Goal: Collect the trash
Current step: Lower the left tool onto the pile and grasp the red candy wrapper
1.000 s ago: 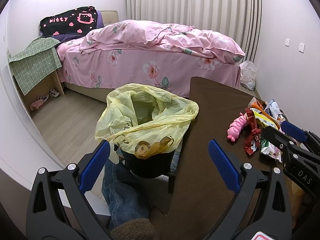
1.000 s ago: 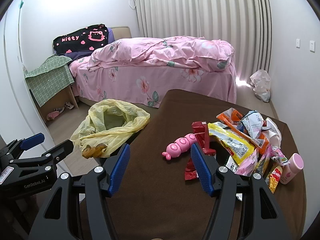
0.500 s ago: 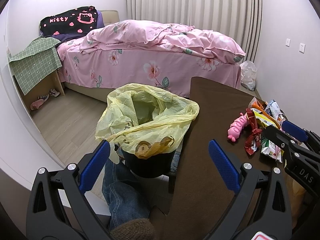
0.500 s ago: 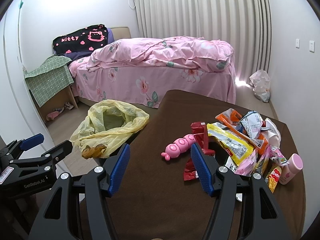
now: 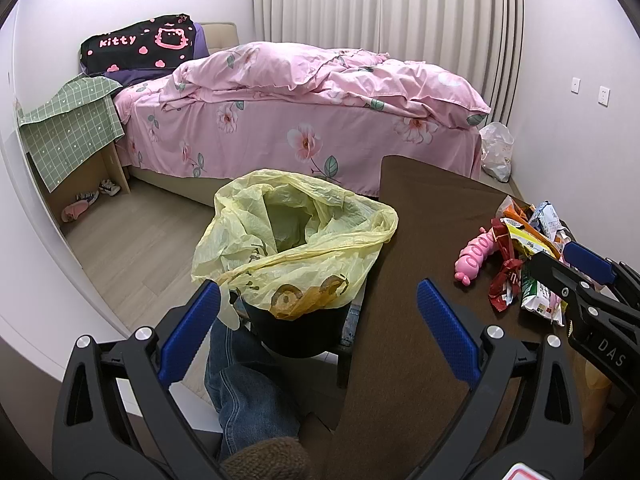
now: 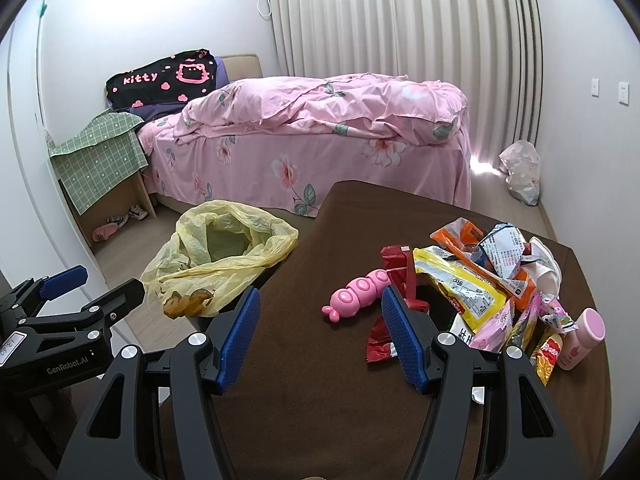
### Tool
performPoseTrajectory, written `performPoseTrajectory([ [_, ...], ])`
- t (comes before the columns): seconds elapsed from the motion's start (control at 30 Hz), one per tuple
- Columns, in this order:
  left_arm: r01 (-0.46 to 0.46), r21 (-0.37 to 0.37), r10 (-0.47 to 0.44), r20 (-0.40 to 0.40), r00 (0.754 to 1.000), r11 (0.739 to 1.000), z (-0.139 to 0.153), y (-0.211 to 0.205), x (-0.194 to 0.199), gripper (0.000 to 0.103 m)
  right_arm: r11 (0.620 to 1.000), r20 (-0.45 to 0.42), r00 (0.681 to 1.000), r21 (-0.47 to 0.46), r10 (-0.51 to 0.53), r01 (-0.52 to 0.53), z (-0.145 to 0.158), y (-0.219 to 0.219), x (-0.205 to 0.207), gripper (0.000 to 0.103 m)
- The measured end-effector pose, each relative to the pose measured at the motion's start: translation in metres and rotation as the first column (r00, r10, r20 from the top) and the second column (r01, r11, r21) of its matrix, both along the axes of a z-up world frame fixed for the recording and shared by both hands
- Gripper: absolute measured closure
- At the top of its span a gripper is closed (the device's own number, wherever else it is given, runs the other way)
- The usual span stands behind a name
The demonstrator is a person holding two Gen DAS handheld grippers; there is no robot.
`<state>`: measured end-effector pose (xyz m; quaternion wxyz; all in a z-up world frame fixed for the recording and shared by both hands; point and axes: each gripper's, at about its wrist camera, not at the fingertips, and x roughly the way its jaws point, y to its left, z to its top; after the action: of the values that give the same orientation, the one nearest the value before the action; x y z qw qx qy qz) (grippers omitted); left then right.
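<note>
Almost nothing has changed over the last second. My left gripper (image 5: 318, 320) still hovers with its fingers spread wide and empty, the bin with its yellow bag (image 5: 296, 240) framed between them just off the left edge of the brown table (image 5: 400, 360). My right gripper (image 6: 320, 336) also keeps its fingers apart and holds nothing, hanging over the table. The pile of wrappers (image 6: 480, 292) lies at about two o'clock from my right fingers, on the far right part of the table, and it has slid very slightly lower and leftward in the right wrist view, as has the pink toy (image 6: 356, 296) at twelve o'clock, beside the pile. A small pink bottle (image 6: 580, 338) lies at the pile's right edge. The bed (image 6: 320, 152) stands behind.
</note>
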<state>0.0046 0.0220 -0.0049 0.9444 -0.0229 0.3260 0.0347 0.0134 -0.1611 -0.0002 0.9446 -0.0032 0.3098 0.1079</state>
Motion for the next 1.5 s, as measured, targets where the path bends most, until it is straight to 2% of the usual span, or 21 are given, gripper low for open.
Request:
performPoseTrajectory([
  [0.47,0.003,0.001,-0.003,0.002,1.0,1.0,0.001,0.001,0.001,0.009,1.0,0.008,1.0,0.0,-0.012,0.012,0.001,-0.005,0.001,0.043],
  [0.63,0.051,-0.025,-0.05,0.022,0.998,0.998,0.003,-0.002,0.007,0.009,0.997,0.025,0.997,-0.011,-0.071,0.071,0.004,-0.033,-0.001,0.043],
  [0.77,0.115,-0.055,-0.115,0.005,0.993,0.992,-0.004,-0.018,0.018,0.009,0.986,0.023,0.986,-0.037,-0.164,0.165,-0.006,-0.076,-0.006,0.043],
  [0.9,0.224,-0.072,-0.226,-0.028,0.974,0.972,-0.017,-0.046,0.029,0.009,0.965,-0.005,0.966,-0.057,-0.258,0.257,-0.022,-0.124,-0.013,0.043],
  [1.13,0.397,-0.115,-0.404,-0.043,0.914,0.911,-0.037,-0.107,0.045,0.009,0.929,-0.058,0.928,-0.058,-0.368,0.365,-0.05,-0.185,-0.028,0.043],
  [1.3,0.447,-0.115,-0.451,-0.001,0.893,0.887,-0.041,-0.142,0.059,0.009,0.925,-0.107,0.919,-0.015,-0.379,0.379,-0.068,-0.204,-0.033,0.043],
  [1.43,0.458,-0.128,-0.47,-0.086,0.878,0.879,-0.051,-0.167,0.086,0.009,0.925,-0.107,0.919,-0.027,-0.379,0.379,-0.074,-0.206,-0.037,0.043],
  [1.47,0.455,-0.153,-0.471,-0.097,0.877,0.877,-0.054,-0.17,0.093,0.01,0.925,-0.105,0.919,-0.032,-0.381,0.38,-0.073,-0.206,-0.037,0.043],
  [1.5,0.45,-0.17,-0.47,-0.107,0.876,0.877,-0.057,-0.171,0.099,0.016,0.924,-0.1,0.918,-0.039,-0.383,0.382,-0.073,-0.206,-0.038,0.043],
])
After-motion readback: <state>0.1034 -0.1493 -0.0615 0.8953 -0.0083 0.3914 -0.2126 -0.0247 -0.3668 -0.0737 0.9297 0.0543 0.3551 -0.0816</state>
